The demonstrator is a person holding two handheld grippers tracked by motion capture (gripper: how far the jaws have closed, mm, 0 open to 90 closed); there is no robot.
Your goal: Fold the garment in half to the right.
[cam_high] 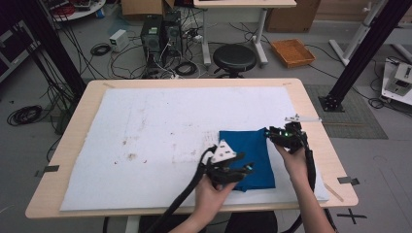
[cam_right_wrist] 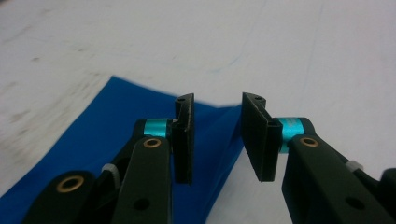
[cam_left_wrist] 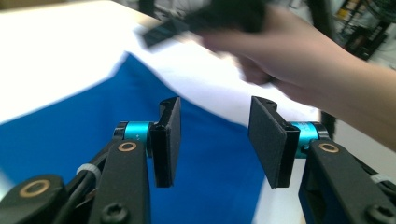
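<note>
A folded blue cloth (cam_high: pixel 248 155) lies flat on the white mat (cam_high: pixel 160 126), right of the table's middle. My left gripper (cam_high: pixel 247 168) hovers over the cloth's near left part, its jaws open and nothing between the pads (cam_left_wrist: pixel 169 140); the blue cloth (cam_left_wrist: pixel 93 140) lies under them. My right gripper (cam_high: pixel 268 132) is at the cloth's far right corner, open too, with the blue cloth (cam_right_wrist: pixel 140 107) below and behind its bare pads (cam_right_wrist: pixel 254 135). The right hand (cam_left_wrist: pixel 299 51) and its gripper also appear blurred in the left gripper view.
The mat covers most of the wooden table (cam_high: pixel 73 126) and carries brownish stains (cam_high: pixel 131 156) left of centre. Beyond the far edge stand a black stool (cam_high: pixel 234 57), computer cases (cam_high: pixel 160 31), cables and an orange tray (cam_high: pixel 292 52) on the floor.
</note>
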